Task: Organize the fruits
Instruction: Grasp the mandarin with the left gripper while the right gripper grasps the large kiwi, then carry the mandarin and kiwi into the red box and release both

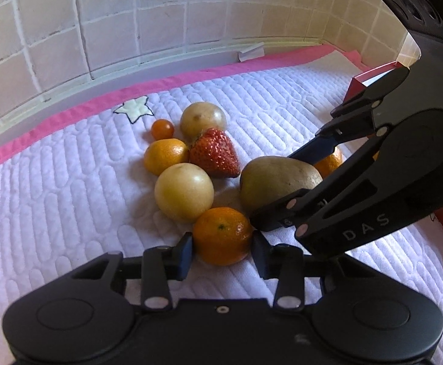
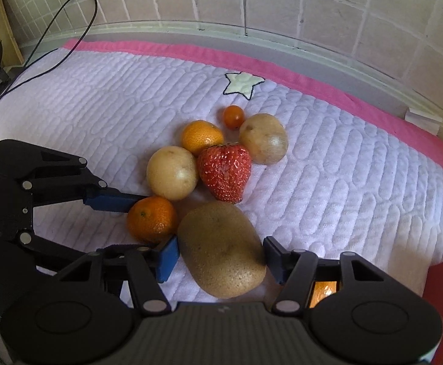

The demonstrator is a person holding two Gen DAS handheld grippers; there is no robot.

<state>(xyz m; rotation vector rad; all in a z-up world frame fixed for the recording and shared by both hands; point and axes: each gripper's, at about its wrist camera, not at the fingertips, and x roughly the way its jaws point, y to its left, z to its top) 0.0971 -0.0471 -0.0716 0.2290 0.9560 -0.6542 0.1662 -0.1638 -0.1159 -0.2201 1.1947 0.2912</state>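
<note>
The left tool point(image 1: 223, 248) brackets the nearest orange point(image 1: 222, 235), pads touching both sides, apparently gripping it. Just right, the right tool point(image 2: 221, 257) straddles the kiwi point(image 2: 223, 251) across its short width, its long axis running along the fingers, pads seemingly closed on it.

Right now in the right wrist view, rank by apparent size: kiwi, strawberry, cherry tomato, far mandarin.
1. kiwi, though it sits nearest the camera, which inflates it
2. strawberry
3. far mandarin, partly hidden by the strawberry
4. cherry tomato
</note>
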